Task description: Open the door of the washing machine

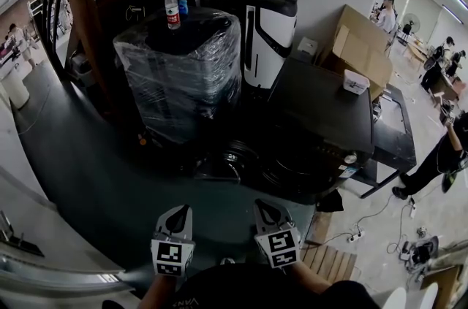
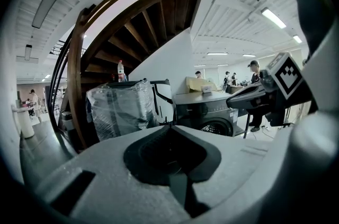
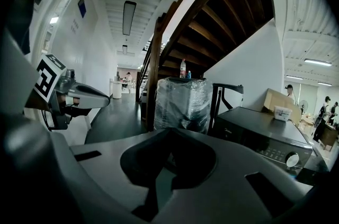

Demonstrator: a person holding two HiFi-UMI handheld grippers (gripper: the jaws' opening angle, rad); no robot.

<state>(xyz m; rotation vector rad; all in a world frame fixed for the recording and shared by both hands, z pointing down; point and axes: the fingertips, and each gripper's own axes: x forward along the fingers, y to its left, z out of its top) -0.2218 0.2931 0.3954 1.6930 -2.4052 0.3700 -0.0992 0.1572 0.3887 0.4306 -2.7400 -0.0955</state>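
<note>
- Head view puts the left claw (image 1: 182, 209) and the right claw (image 1: 262, 204) side by side at the bottom edge. Each is held in a hand and points toward the machines ahead.
- Left gripper view shows the left claw clenched, its tips meeting with nothing between them.
- Right gripper view shows the right claw clenched too, and empty.
- A dark floor (image 1: 110, 169) lies between the claws and the machines.
- The washer (image 1: 322, 117), a dark one, stands ahead and a little right of the claws, well apart from both.
- Its round door (image 2: 216, 126) is on the front, facing the claws, and looks closed. Neither claw touches it.
- A small white carton (image 1: 356, 82) rests on the washer's top, toward its far right side.
- Left of the washer stands a wrapped unit (image 1: 179, 74), bound in clear film.
- A bottle (image 1: 172, 8) with a red label stands upright on the wrapped unit.
- A white-and-black appliance (image 1: 270, 30) stands behind these two, against the white wall.
- A cardboard box (image 1: 358, 44) sits behind the washer on the right.
- Wooden stairs (image 2: 132, 21) curve up over the wrapped unit.
- People (image 1: 385, 8) stand far off at the right in a bright hall.
</note>
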